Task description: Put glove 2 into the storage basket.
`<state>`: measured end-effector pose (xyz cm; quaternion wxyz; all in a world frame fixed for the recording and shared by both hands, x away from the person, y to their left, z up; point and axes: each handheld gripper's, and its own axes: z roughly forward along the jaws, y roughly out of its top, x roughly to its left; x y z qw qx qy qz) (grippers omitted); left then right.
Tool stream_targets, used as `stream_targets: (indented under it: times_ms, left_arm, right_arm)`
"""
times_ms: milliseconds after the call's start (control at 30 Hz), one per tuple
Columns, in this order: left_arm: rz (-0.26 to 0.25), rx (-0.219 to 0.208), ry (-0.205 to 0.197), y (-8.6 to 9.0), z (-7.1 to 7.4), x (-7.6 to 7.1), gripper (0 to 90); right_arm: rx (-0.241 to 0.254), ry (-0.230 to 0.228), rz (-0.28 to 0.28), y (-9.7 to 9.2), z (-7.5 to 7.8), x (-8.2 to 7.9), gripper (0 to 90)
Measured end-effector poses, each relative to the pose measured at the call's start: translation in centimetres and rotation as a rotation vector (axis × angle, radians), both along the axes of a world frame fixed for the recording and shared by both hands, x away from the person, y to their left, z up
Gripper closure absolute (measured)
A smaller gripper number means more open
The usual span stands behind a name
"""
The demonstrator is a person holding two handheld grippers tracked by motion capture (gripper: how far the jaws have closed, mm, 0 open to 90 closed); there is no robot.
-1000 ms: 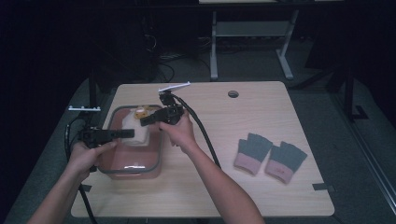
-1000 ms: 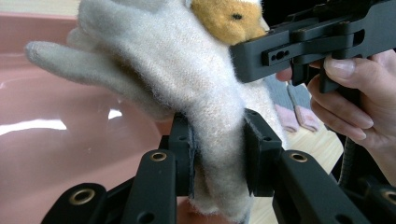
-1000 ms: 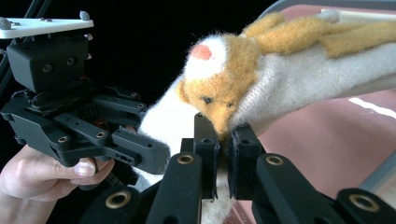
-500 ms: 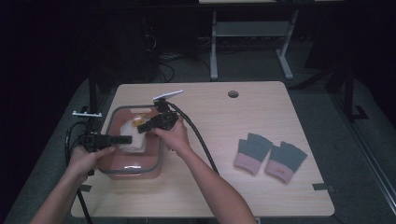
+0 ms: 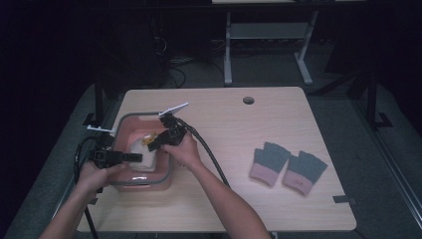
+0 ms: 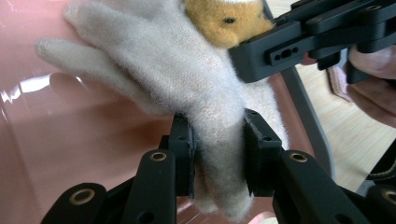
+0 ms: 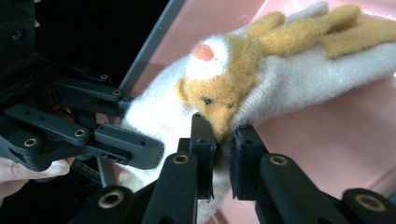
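Resting position: cream glove (image 6: 187, 84) with an orange animal face (image 7: 219, 100) lies inside the pink bin (image 5: 130, 130).
Left gripper (image 6: 217, 149): clamped on the glove's cuff.
Right gripper (image 7: 223, 140): jaws just easing apart, glove edge between them.
Table (image 5: 234, 149): bin left; two grey-pink gloves (image 5: 288, 164) right.

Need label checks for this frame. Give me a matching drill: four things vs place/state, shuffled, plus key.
Things:
1. white glove
2. pink tub
3. grey gloves
4. round hole

Places/states:
A. side by side at the table's right
B. near the table's far edge
C. pinched by both grippers
D. holds the white glove, at the table's left

Pairs: 1-C, 2-D, 3-A, 4-B
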<state>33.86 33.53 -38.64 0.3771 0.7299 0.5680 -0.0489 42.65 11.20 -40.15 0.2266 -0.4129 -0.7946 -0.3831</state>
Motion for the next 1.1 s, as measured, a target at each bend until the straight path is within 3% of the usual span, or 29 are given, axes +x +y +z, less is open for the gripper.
stream_targets:
  times_ms: [533, 733, 933, 1100]
  left_arm:
    - [0.007, 0.09, 0.049, -0.7, -1.4, 0.2, 68.4]
    - [0.009, 0.107, 0.054, -0.9, -1.6, 0.2, 68.2]
    - [0.003, 0.157, 0.069, -1.3, -1.9, 0.1, 67.8]
    - [0.012, 0.172, 0.063, -1.5, -1.4, 0.2, 60.5]
  right_arm:
    - [-0.126, -0.045, 0.014, -0.2, 0.5, -0.3, 71.9]
    - [-0.138, -0.06, 0.017, -0.6, 0.9, -0.5, 71.7]
    - [-0.117, -0.075, -0.005, -1.4, 1.7, -0.4, 72.3]
    - [-0.11, -0.083, -0.003, -2.0, 2.0, -0.4, 72.4]
